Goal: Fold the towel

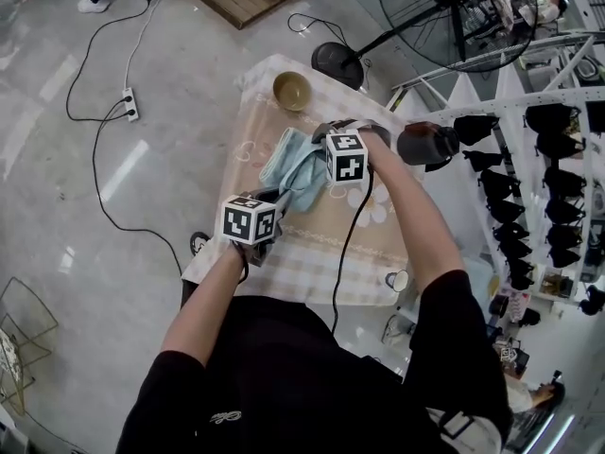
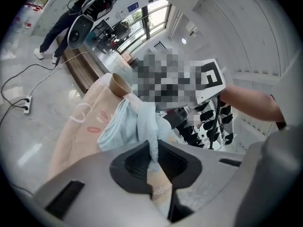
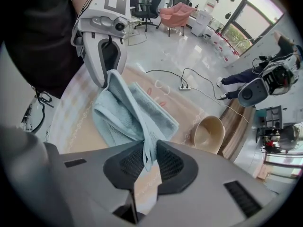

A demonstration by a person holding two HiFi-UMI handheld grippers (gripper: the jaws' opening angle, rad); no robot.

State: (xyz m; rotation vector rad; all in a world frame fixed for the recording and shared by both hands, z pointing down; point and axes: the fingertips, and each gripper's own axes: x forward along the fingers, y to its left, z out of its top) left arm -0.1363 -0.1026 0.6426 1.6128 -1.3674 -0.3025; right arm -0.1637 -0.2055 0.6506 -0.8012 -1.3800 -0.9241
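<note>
Towel (image 1: pixel 295 172), pale blue, sags bunched onto the table (image 1: pixel 317 246). The left gripper (image 2: pixel 153 151), nearer the person, and the right gripper (image 3: pixel 148 151), out toward the bowl (image 1: pixel 292 90), each pinch one corner tight, the held edge running between them.

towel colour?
Light blue towel, shown best in the right gripper view.
</note>
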